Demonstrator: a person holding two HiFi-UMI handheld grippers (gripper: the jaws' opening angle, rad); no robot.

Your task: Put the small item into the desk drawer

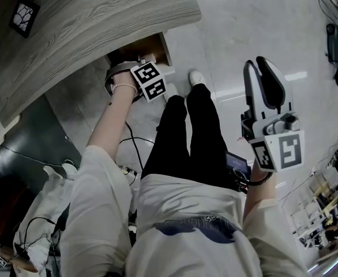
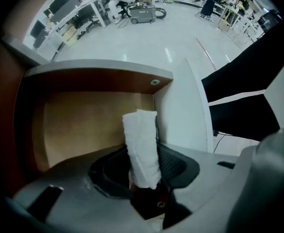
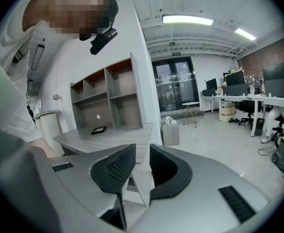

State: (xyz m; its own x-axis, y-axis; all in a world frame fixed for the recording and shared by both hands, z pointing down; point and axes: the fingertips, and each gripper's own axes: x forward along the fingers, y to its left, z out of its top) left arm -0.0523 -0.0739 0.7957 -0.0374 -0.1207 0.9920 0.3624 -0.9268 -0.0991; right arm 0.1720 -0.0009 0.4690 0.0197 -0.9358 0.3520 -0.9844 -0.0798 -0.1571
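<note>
Looking down from the head view, I am seeing the grey desk (image 1: 100, 22) filling the upper left, with its drawer (image 1: 150, 46) standing open beneath the top. The left arm is reaching down to that opening, and the right one is hanging well apart over the pale floor (image 1: 232, 33), taking no part in the job.

The left gripper (image 2: 142, 150) is pointing straight into the drawer, whose tan bottom and brown walls are filling its own view. Its jaws are standing fairly wide, because they are holding the roll (image 2: 139, 127), a small white cloth bundle, upright between them. The pads are sitting against both of its sides, though I cannot tell how firmly they are pressing.

The right gripper (image 3: 142, 150) is carrying nothing. Its jaws are showing only a narrow gap, with the room visible through it.

I am judging the task as mostly done: the drawer is open and the roll is already inside its opening. I am reckoning that letting go, drawing the left gripper out and perhaps pushing the drawer shut are what is left.
</note>
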